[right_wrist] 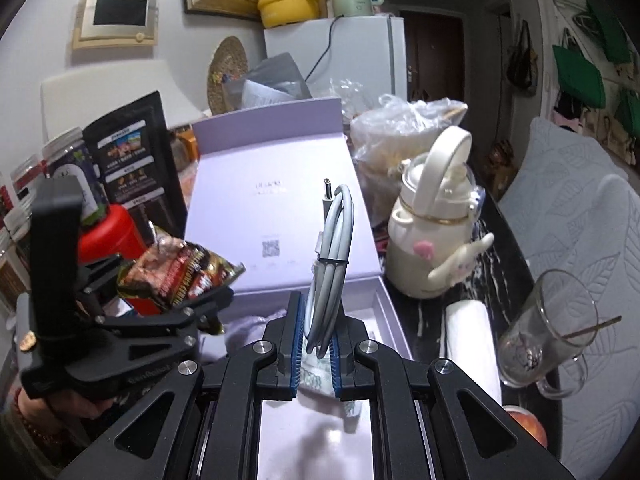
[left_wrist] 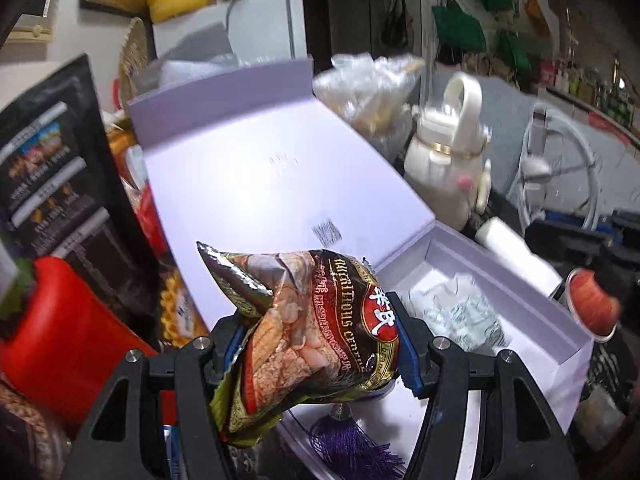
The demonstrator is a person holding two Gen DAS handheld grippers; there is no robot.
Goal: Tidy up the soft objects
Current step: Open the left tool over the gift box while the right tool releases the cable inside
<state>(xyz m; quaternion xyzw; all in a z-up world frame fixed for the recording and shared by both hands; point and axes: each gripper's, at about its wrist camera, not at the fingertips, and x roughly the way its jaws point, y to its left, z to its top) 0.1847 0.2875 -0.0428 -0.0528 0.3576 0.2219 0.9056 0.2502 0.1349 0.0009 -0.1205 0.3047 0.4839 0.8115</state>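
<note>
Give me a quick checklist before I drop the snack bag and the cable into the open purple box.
1. Left claw grips the snack bag: ok, both pads press its sides.
2. Right claw holds the coiled cable: ok, jaws shut on the coil.
3. Purple box open: ok, its lid leans back.
4. Room in the tray: cannot tell; a patterned packet already lies inside.
5. White jug clear of the box: ok, it stands beside the box's right edge, apart.
6. Claws clear of each other: ok, the left one sits off to the side.
</note>
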